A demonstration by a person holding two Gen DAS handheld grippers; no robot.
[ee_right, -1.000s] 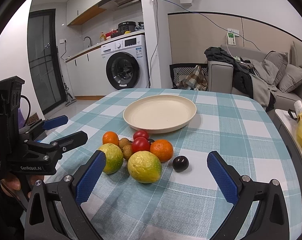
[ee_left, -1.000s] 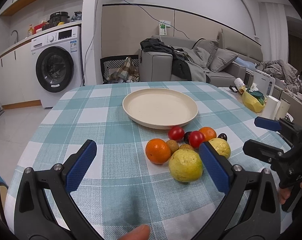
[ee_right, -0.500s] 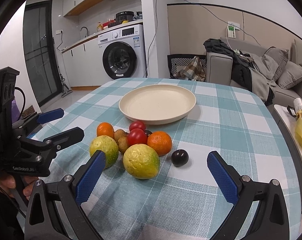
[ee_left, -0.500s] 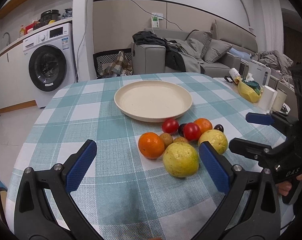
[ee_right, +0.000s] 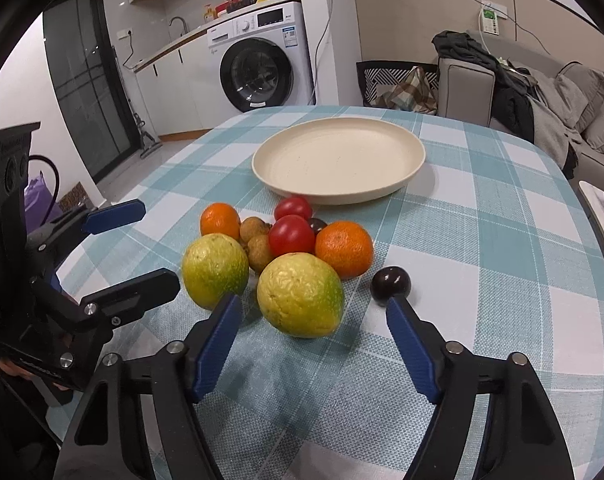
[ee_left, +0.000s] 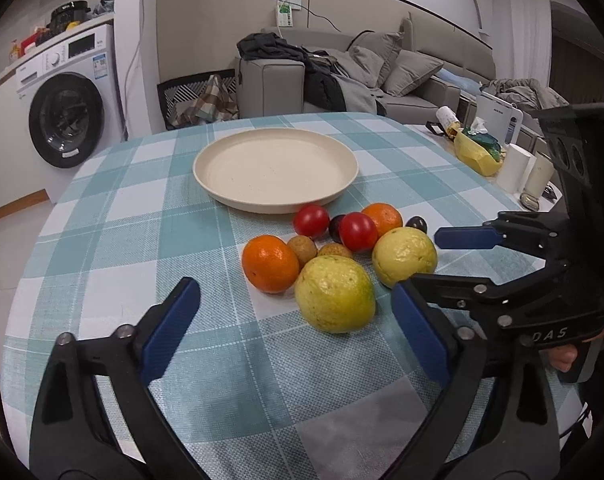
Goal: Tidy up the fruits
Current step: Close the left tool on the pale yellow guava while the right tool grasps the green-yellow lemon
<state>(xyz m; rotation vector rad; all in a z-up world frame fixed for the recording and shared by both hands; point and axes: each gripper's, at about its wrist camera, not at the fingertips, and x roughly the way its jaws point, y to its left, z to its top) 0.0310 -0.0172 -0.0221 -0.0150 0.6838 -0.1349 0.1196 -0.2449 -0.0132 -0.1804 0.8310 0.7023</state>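
Right claw (ee_right: 313, 344): jaws closing, nothing pressed between them yet; large yellow-green fruit (ee_right: 300, 294) dead ahead at frame centre, roundish, no long axis to align.
Left claw (ee_left: 296, 330): jaws closing, empty; second yellow-green fruit (ee_left: 334, 294) ahead, right of centre.
Fruit cluster: on checked bench (ee_right: 501, 240), short of empty cream plate (ee_right: 339, 159) at upper centre.
Right view only: dark plum (ee_right: 391, 282) standing clear beside right jaw tip.
Left view only: clutter at bench's far right edge.
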